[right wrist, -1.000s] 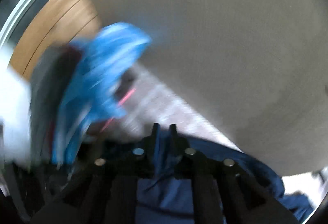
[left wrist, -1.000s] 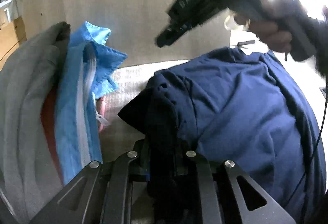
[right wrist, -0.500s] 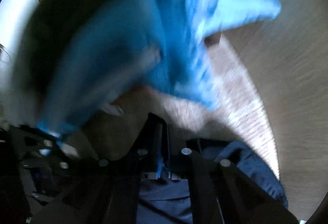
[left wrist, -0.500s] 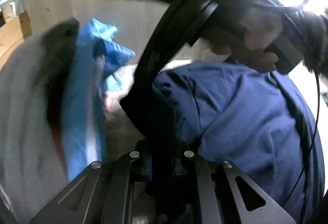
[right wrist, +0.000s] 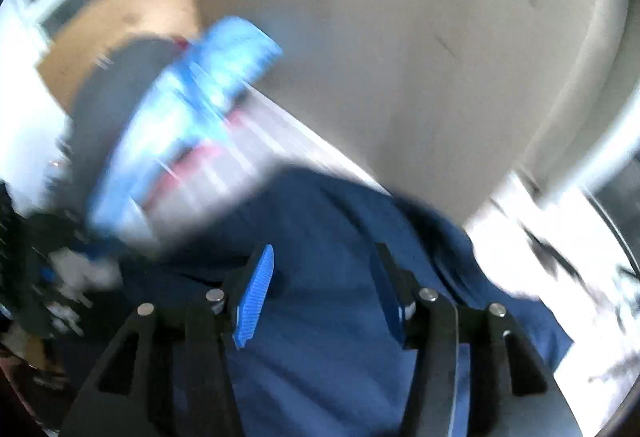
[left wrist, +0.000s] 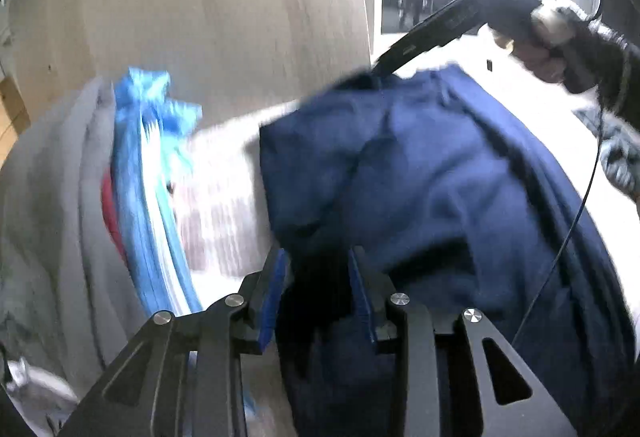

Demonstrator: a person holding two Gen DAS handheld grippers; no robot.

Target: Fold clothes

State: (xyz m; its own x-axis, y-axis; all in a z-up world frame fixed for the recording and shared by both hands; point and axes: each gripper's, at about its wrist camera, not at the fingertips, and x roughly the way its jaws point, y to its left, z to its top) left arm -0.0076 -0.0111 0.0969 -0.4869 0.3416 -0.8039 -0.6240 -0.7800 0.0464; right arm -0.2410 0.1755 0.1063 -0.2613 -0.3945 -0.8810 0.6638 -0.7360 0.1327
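Both claws are opening: left claw (left wrist: 318, 297) and right claw (right wrist: 324, 293) released over navy garment (left wrist: 420, 173)

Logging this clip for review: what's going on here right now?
A person is folding a navy blue cloth garment on a pale woven surface, with a hand-held gripper in each hand. The left hand-held gripper and the right hand-held gripper are both opening over the navy fabric. A pile with a light blue cloth lies alongside.
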